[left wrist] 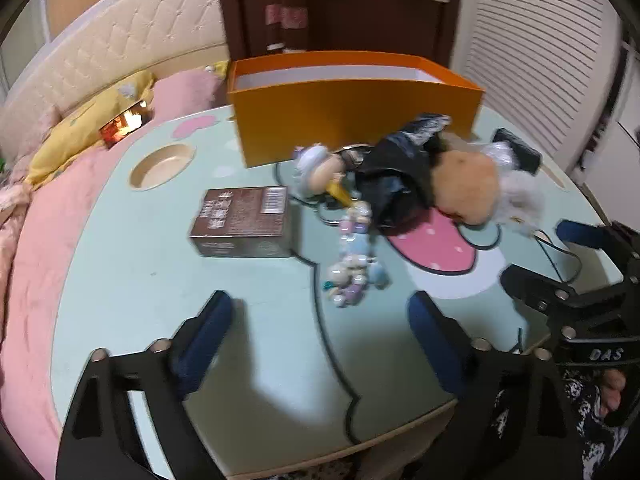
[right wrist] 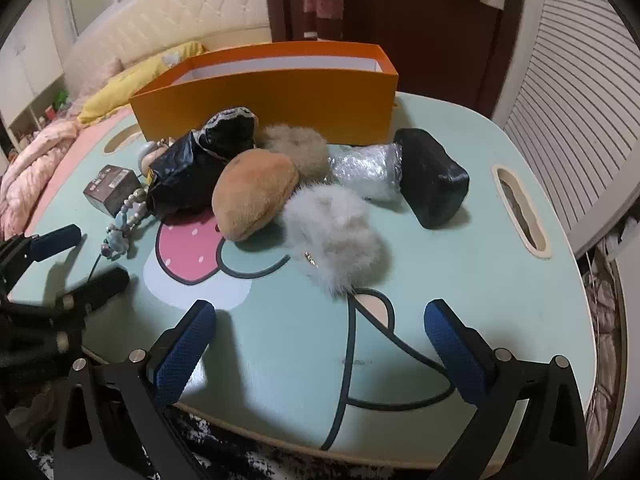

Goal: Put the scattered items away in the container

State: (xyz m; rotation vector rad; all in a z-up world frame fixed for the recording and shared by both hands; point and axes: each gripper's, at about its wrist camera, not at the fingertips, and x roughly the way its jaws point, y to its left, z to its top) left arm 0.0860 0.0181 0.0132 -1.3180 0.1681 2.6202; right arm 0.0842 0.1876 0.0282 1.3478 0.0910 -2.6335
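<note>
An open orange box (left wrist: 352, 108) (right wrist: 276, 96) stands at the back of the mint lap table (left wrist: 240, 360) (right wrist: 460, 300). In front of it lie a brown carton (left wrist: 244, 220) (right wrist: 112, 188), a bead string (left wrist: 356, 264) (right wrist: 124, 220), a small doll (left wrist: 316, 168), a black bag (left wrist: 396, 176) (right wrist: 192, 168), a tan plush (left wrist: 464, 184) (right wrist: 256, 196), a grey fur ball (right wrist: 340, 232) (left wrist: 520, 196), a beige fur ball (right wrist: 296, 148), a bubble-wrap roll (right wrist: 368, 170) and a black pouch (right wrist: 432, 176) (left wrist: 516, 148). My left gripper (left wrist: 320, 320) is open and empty, in front of the beads. My right gripper (right wrist: 320, 324) is open and empty, in front of the grey fur ball.
The table lies on a pink bed (left wrist: 36, 280) with a yellow pillow (left wrist: 80, 132) and a padded headboard (left wrist: 132, 44). A round cup hole (left wrist: 162, 166) and a handle slot (right wrist: 520, 212) cut the table. A slatted door (right wrist: 580, 100) is to the right.
</note>
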